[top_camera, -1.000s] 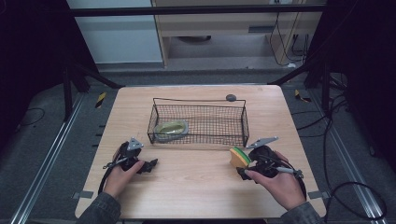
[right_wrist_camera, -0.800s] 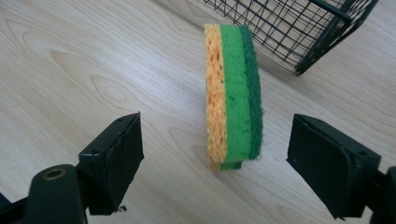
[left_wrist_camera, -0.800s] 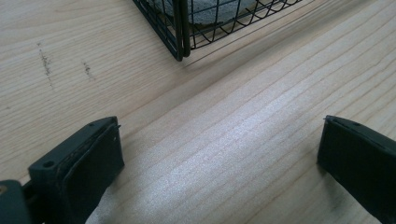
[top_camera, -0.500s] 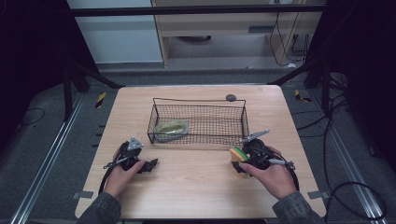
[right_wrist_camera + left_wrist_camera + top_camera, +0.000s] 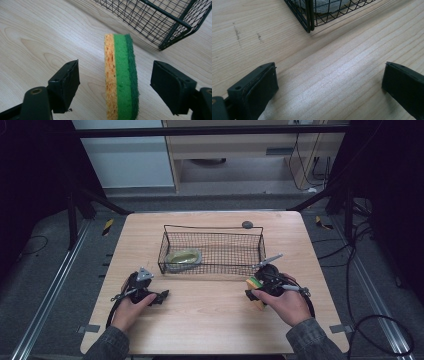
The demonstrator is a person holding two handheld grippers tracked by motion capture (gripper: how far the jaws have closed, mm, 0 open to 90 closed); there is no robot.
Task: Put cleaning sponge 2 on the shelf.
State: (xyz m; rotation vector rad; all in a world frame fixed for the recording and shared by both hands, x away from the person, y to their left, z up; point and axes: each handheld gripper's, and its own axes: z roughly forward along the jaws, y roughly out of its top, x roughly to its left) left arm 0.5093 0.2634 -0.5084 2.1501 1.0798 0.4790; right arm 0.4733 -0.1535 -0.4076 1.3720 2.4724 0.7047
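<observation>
Yellow-and-green sponge point(image 5: 121, 80) is standing on edge between your right tool's point(image 5: 115, 87) parted, closing jaws, untouched, so an off-centre squeeze risks toppling it beside the wire basket point(image 5: 160, 22).

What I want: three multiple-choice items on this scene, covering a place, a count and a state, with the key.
1. Where is the sponge?
A. in the basket
B. upright on the table, between the right gripper's jaws
C. under the left gripper

2. How many colour layers does the sponge show?
A. one
B. two
C. three

3. How does the left gripper stand?
A. open, nothing between its jaws
B. shut on a cloth
C. shut on the sponge

Key:
1 B: it stands on edge outside the wire basket. The right jaws have just been closing around it, with gaps on both sides.
2 C: orange, green and dark green.
3 A: bare wood lies between the wide jaws.
</observation>
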